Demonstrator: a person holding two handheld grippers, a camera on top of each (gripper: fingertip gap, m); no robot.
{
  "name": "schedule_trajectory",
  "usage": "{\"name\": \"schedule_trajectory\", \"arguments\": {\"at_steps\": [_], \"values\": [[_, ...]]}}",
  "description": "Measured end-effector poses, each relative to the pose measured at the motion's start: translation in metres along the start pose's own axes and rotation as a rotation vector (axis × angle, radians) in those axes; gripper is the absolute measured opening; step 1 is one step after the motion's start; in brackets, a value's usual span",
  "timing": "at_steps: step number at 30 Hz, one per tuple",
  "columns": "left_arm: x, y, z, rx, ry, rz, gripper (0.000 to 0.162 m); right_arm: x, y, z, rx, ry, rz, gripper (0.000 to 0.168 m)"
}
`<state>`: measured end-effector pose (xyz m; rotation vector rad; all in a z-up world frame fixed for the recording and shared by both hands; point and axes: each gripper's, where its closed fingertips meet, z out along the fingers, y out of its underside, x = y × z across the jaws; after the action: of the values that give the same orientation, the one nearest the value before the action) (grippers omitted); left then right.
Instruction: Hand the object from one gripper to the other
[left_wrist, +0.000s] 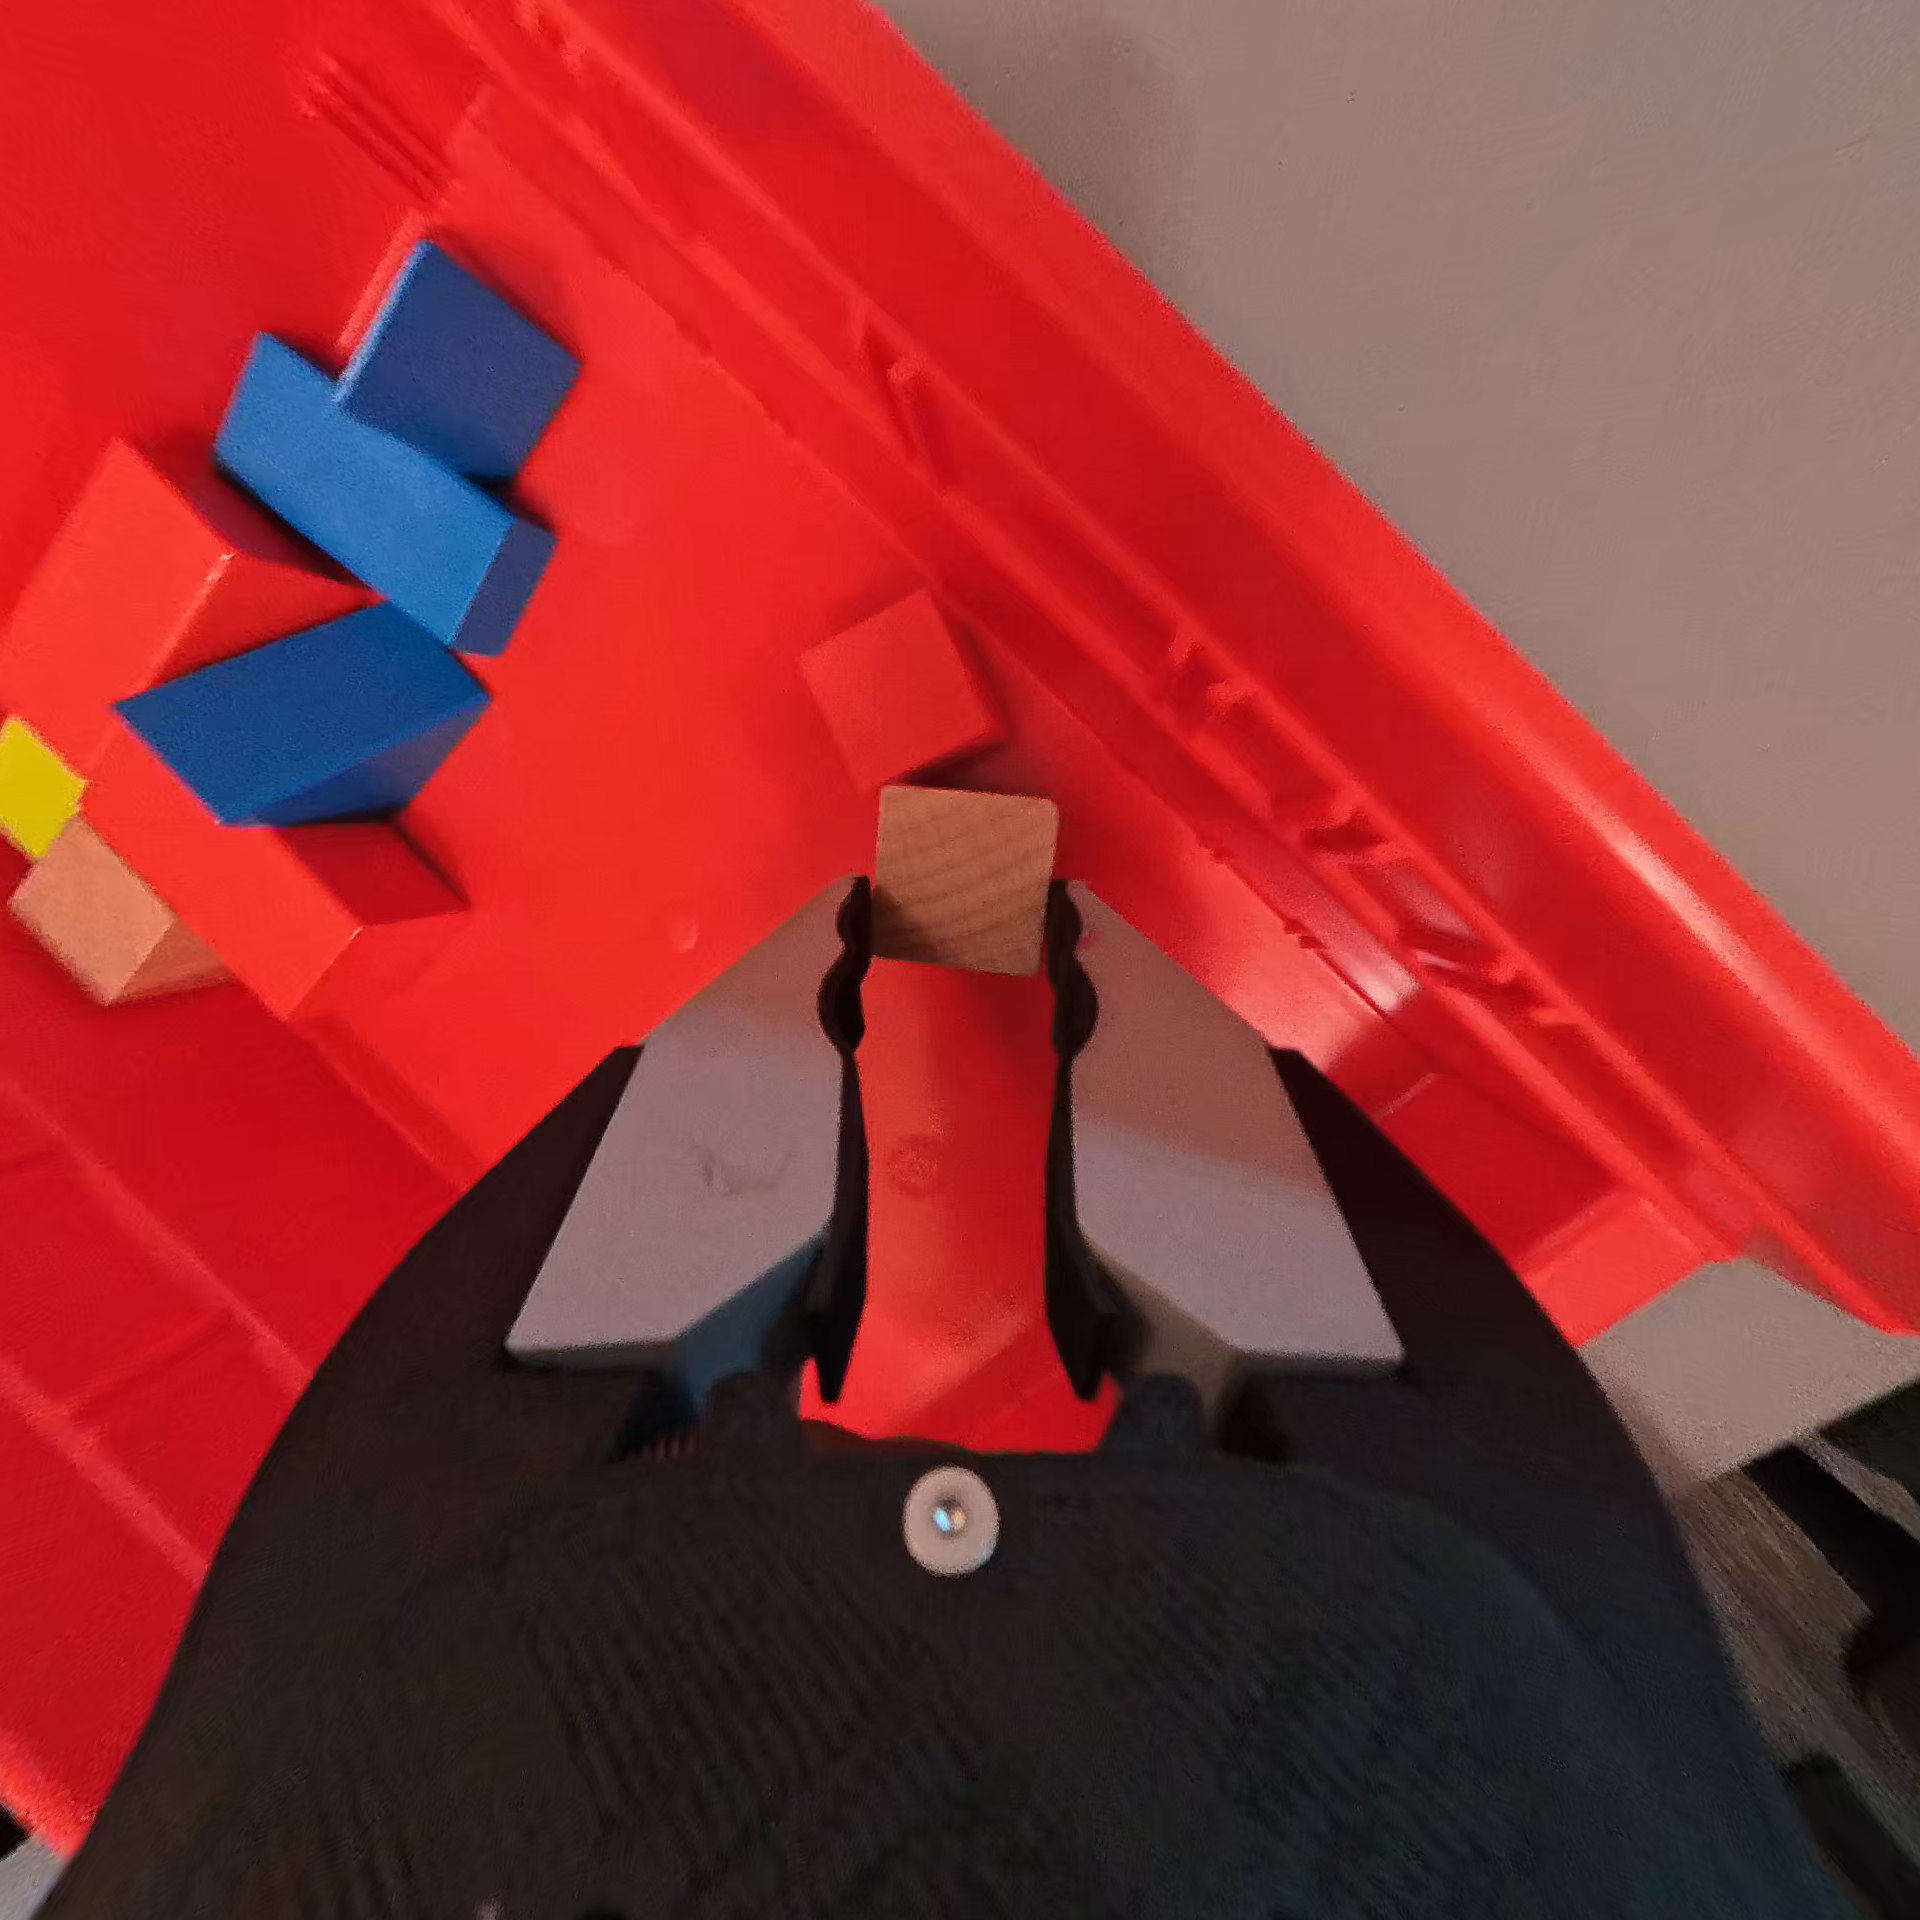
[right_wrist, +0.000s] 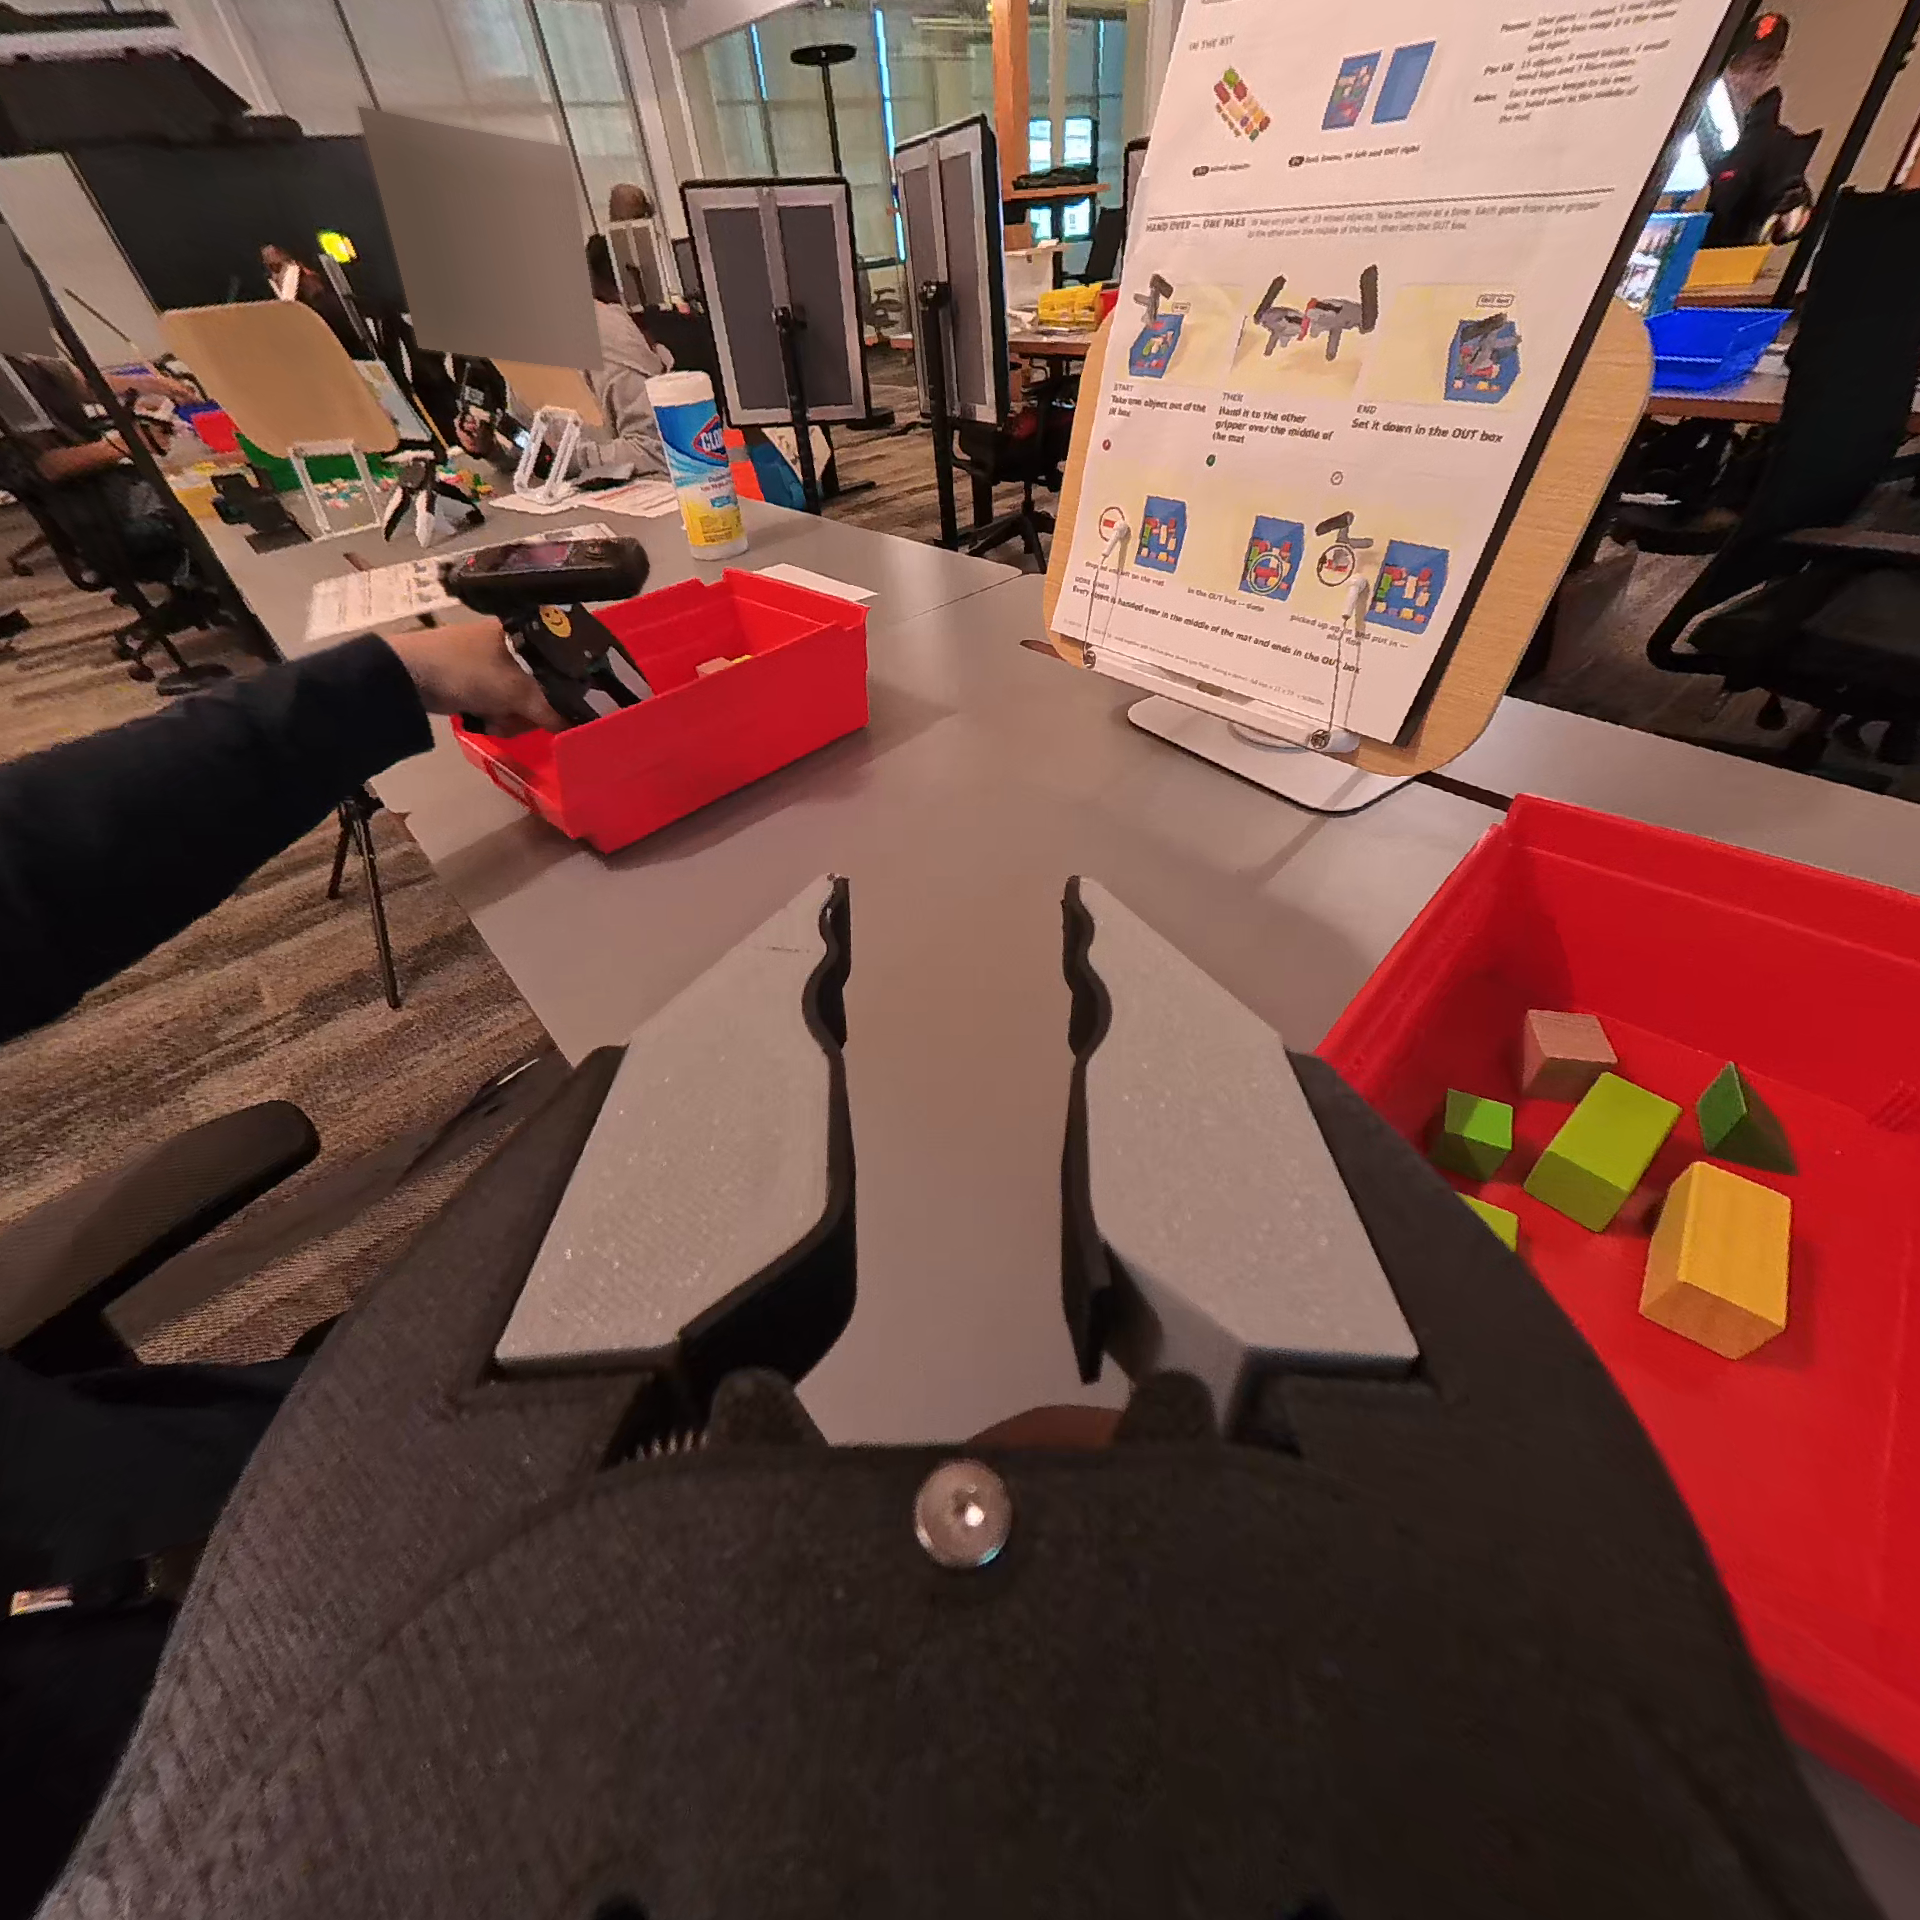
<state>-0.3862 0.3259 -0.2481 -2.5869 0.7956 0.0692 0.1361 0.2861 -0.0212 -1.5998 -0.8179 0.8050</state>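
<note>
My left gripper (left_wrist: 958, 920) is shut on a plain wooden block (left_wrist: 964, 868), gripped by its two sides, inside a red bin (left_wrist: 675, 520) near the bin's wall. The block sits just in front of a small red block (left_wrist: 894, 686). In the right wrist view the left gripper (right_wrist: 582, 670) shows far off, held by a hand and dipped into that red bin (right_wrist: 707, 748). My right gripper (right_wrist: 953, 894) is open and empty, over the grey table (right_wrist: 987, 727) between the two bins.
The left bin also holds blue blocks (left_wrist: 384, 509), a long red block (left_wrist: 156, 582), a yellow one (left_wrist: 36, 784) and another wooden one (left_wrist: 94, 925). A second red bin (right_wrist: 1662, 935) at the right holds green (right_wrist: 1600, 1148), yellow (right_wrist: 1720, 1257) and brown (right_wrist: 1564, 1055) blocks. An instruction sheet on a stand (right_wrist: 1351, 364) and a wipes canister (right_wrist: 701, 468) stand behind. Left tips to right tips: about 55 cm.
</note>
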Motion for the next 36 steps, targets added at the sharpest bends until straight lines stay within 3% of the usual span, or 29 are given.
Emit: {"name": "schedule_trajectory", "arguments": {"at_steps": [1,5,8,9,11,14,19,24,27,30,36], "values": [[-0.005,0.002,-0.002,0.012,-0.043,-0.011,0.032,-0.001,0.000,0.000,0.001,-0.003,0.000,0.039],[-0.040,-0.009,-0.041,0.239,-0.278,-0.152,0.032,-0.006,0.000,0.002,0.000,-0.017,-0.011,0.039],[-0.046,-0.042,-0.118,0.659,-0.405,-0.277,0.031,-0.020,0.000,0.010,-0.002,-0.082,-0.004,0.039],[-0.030,-0.059,-0.150,0.835,-0.395,-0.255,0.031,-0.028,0.000,0.014,-0.004,-0.117,-0.001,0.039],[0.034,-0.091,-0.213,1.177,-0.352,-0.028,0.032,-0.048,0.002,0.021,-0.014,-0.199,0.000,0.039],[0.156,-0.112,-0.268,1.457,-0.331,0.390,0.032,-0.089,0.002,0.029,-0.015,-0.386,0.027,0.039],[0.301,-0.124,-0.292,1.586,-0.258,0.736,0.031,-0.166,0.002,0.030,-0.020,-0.737,0.112,0.040],[0.379,-0.124,-0.289,1.560,-0.241,0.960,0.032,-0.217,0.017,0.035,-0.096,-0.910,0.132,0.043],[0.392,-0.124,-0.279,1.509,-0.301,1.034,0.032,-0.231,0.015,0.031,-0.092,-0.969,0.149,0.043],[0.397,-0.120,-0.280,1.530,-0.265,1.037,0.032,-0.235,0.017,0.032,-0.100,-0.968,0.141,0.050],[0.403,-0.121,-0.279,1.555,-0.211,1.031,0.032,-0.249,0.017,0.024,-0.107,-1.094,0.194,0.036]]}}
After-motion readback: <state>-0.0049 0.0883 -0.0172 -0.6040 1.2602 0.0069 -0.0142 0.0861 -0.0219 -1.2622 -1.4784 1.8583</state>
